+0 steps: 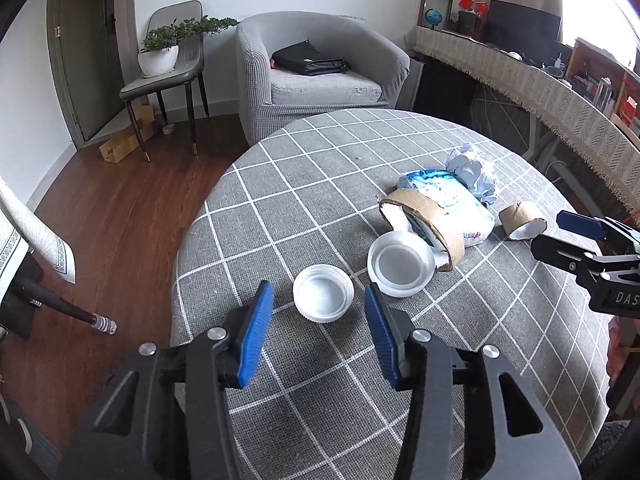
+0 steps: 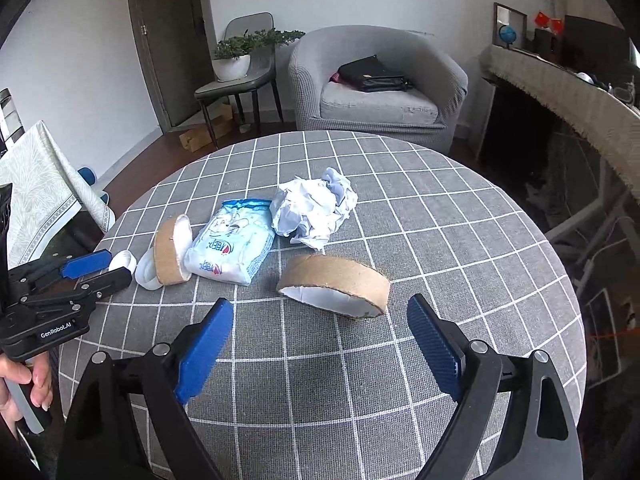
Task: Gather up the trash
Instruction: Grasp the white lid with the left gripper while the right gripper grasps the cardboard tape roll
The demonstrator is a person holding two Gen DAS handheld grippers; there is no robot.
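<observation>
Left gripper [image 1: 320,312] stood part-open around white cap [image 1: 323,298], not touching. Right gripper [image 2: 320,320] gaped wide, empty, before cardboard ring [image 2: 334,286]. Left gripper body read "GenRobot.AI".

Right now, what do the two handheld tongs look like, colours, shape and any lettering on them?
Both tongs are black, angular frames with silver pivot bolts and two flat fingers faced in ribbed blue pads. The left tongs carry white "GenRobot.AI" lettering on the body, seen in the right wrist view; the right tongs show white letters "DAS", cut off, in the left wrist view. No cables show.

White walls, wood floor [image 1: 120,216], grey armchair [image 1: 320,76], chair [image 1: 168,80] beside door [image 1: 84,40]
</observation>
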